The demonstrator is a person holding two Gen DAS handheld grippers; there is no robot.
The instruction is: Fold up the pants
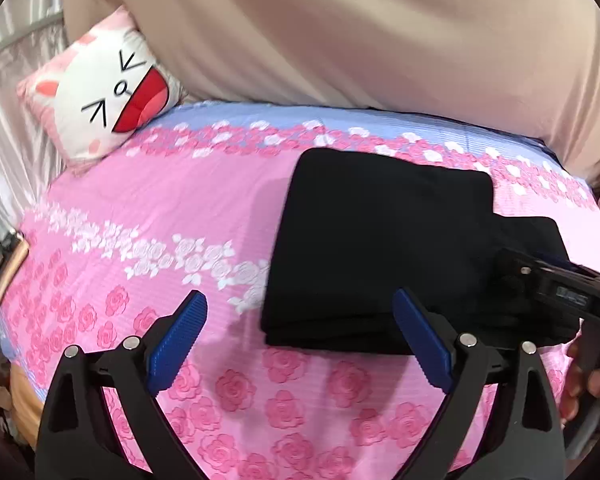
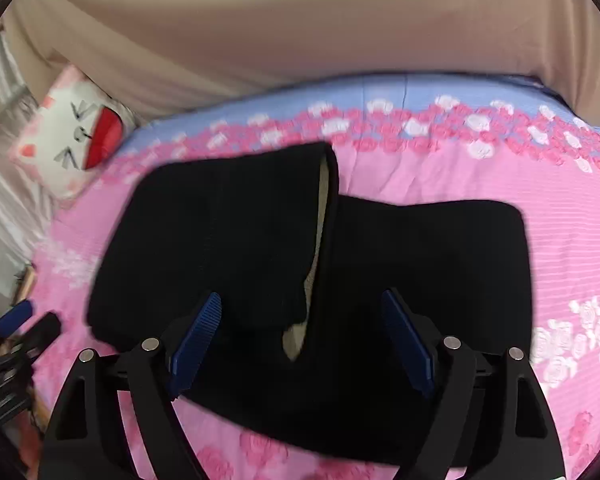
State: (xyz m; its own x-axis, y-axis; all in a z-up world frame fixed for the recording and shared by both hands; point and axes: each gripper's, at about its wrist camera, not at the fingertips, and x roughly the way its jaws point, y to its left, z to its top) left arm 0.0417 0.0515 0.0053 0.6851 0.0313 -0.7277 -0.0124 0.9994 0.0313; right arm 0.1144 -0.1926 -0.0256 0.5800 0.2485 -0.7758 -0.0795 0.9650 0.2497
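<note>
Lying folded on the bed [image 1: 204, 216], black pants [image 2: 380, 280] | left gripper [image 1: 300, 340] jaws wide, holding nothing | right gripper [image 2: 302, 344] jaws wide above pants

Folded pants [image 2: 380, 280] on the bedspread [image 1: 180, 208]; pillow [image 1: 108, 92] behind-left, curtain [image 1: 340, 32] behind

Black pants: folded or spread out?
Folded. The black pants lie as a compact stacked block on the pink bedsheet, one upper flap slightly open.
</note>
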